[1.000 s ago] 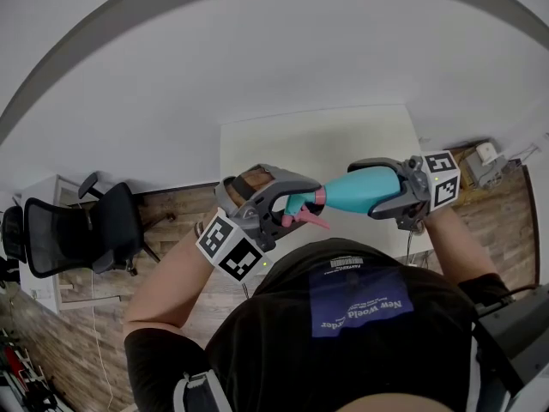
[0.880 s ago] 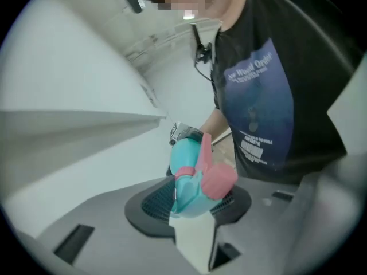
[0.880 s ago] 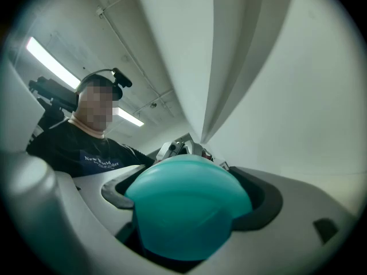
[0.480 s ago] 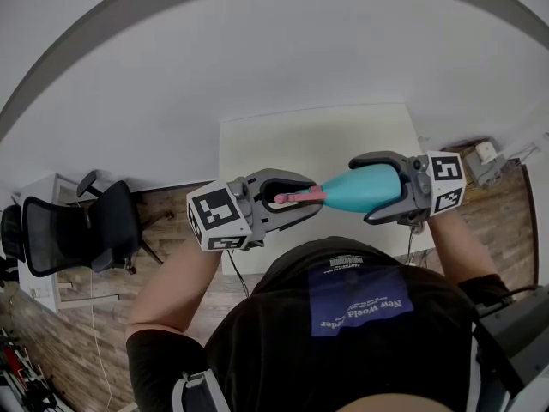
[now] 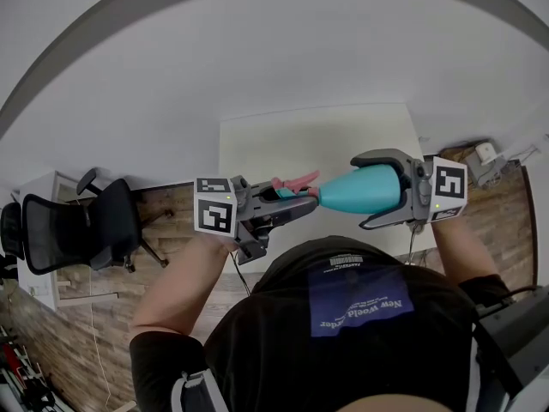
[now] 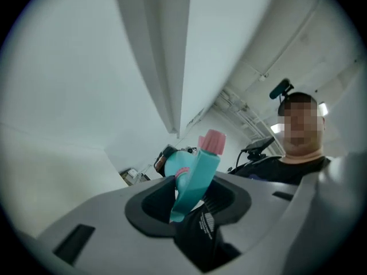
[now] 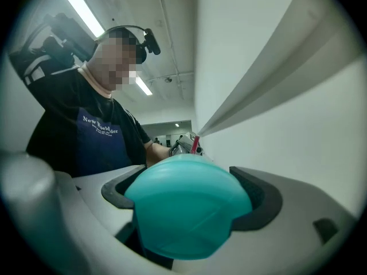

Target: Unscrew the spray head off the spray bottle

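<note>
A teal spray bottle (image 5: 339, 192) is held lying level in the air, at chest height in front of the person and near the close edge of a white counter (image 5: 257, 144), touching nothing but the two claws. Its rounded body tapers towards the person's left, where a pink collar meets the spray head (image 5: 290, 195), which is teal with a pink trigger (image 5: 297, 181) sticking upward in the head view. The head sits against the bottle's neck; whether the thread is loosened cannot be told. The left claw (image 5: 302, 201) is clenched on the spray head, one jaw on either side of it. In the left gripper view the spray head (image 6: 198, 173) rises from between the dark pads of that claw (image 6: 189, 202), with its pink nozzle tip (image 6: 213, 142) at the top and the bottle's body reaching away behind it. The right claw (image 5: 362, 190) is clenched on the wide end of the bottle, one jaw above and one below in the head view. In the right gripper view the bottle's domed teal base (image 7: 183, 211) fills the space between the pads of that claw (image 7: 186, 199). Each claw carries a cube with black and white square markers, the left cube (image 5: 214, 215) near the person's left wrist and the right cube (image 5: 449, 187) near the right wrist. The person wears a dark shirt (image 5: 343, 342). Further off, a black office chair (image 5: 86, 226) stands on a wooden floor (image 5: 171, 209) to the left of the counter.
</note>
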Motion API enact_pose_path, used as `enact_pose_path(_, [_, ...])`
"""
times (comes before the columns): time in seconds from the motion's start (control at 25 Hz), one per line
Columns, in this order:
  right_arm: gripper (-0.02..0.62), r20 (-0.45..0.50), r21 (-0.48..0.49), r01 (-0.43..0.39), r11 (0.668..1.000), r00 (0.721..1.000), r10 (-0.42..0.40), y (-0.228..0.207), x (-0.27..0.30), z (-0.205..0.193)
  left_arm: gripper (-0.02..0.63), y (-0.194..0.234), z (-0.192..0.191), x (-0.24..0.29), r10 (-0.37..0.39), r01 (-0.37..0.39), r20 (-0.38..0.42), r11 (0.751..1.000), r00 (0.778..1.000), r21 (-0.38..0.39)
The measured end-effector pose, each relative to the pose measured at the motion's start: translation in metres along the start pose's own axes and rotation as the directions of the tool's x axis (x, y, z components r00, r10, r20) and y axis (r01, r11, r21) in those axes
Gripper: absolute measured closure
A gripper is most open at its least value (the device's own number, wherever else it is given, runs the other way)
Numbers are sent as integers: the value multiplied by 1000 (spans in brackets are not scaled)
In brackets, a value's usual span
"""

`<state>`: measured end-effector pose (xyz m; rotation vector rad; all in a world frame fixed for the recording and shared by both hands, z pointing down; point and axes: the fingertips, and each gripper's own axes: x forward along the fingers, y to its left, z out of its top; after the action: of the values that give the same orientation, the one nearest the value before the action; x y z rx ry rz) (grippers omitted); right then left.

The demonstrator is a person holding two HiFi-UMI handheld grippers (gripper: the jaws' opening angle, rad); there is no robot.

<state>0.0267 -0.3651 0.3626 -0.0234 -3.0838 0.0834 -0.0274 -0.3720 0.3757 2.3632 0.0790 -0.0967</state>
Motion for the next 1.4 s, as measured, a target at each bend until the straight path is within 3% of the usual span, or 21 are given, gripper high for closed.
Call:
enact_pose_path(0.24, [144, -50, -87, -4, 996, 999, 0, 6, 3, -5, 471, 6, -6, -3, -39, 49, 74, 987, 996, -151])
enact_pose_path(0.48, [144, -111, -172, -20, 985, 994, 1, 15, 5, -4, 471, 7, -10, -6, -78, 122, 167, 954, 983, -275])
enact_pose_path(0.84, [144, -183, -262, -18, 965, 983, -32, 18, 5, -4, 471, 11, -14, -6, -93, 156, 207, 937, 974, -314])
enact_pose_path(1.4, [144, -302, -303, -41, 952, 952, -55, 21, 3, -11, 484, 13, -17, -18, -134, 219, 260, 917, 956, -334])
